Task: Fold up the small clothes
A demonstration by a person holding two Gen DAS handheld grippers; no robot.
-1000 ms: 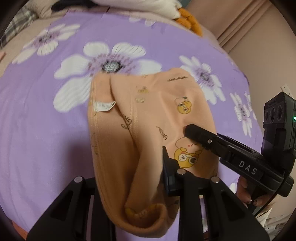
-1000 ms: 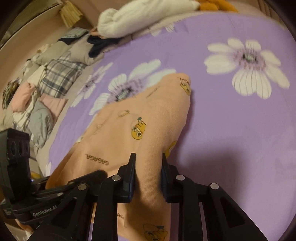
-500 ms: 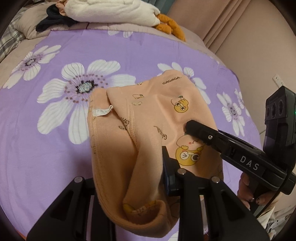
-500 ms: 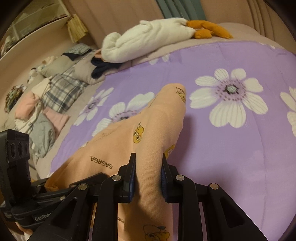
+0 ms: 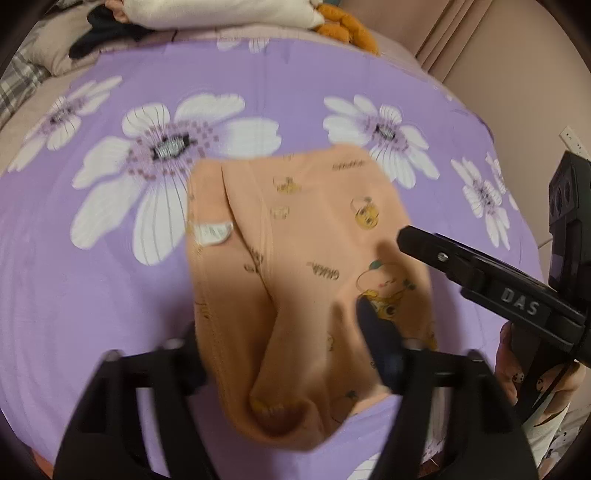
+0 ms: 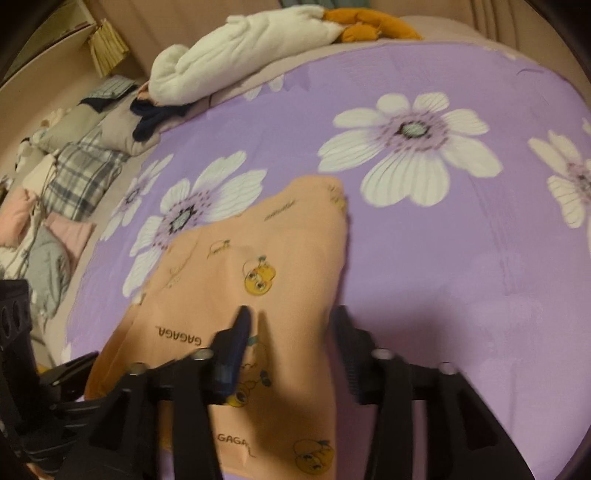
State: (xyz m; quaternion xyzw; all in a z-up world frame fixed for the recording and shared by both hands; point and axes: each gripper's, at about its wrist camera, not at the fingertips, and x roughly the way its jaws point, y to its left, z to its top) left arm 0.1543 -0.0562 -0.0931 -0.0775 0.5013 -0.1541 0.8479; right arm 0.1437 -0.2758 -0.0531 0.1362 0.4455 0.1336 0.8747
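Observation:
A small peach garment (image 5: 303, 266) with yellow cartoon prints lies folded on the purple flowered bedspread (image 5: 110, 277); it also shows in the right wrist view (image 6: 258, 266). My left gripper (image 5: 284, 350) is open, its fingers wide apart on either side of the garment's near bunched end. My right gripper (image 6: 291, 332) is open over the garment's near right edge. The right gripper also shows in the left wrist view (image 5: 480, 269), reaching in from the right over the cloth.
A white rolled blanket (image 6: 251, 48) and an orange plush (image 6: 369, 29) lie at the head of the bed. A pile of plaid, pink and grey clothes (image 6: 55, 192) lies at the left. A beige wall (image 5: 517, 66) stands to the right.
Both grippers have opened and let go of the peach garment. The garment has dropped onto the bedspread.

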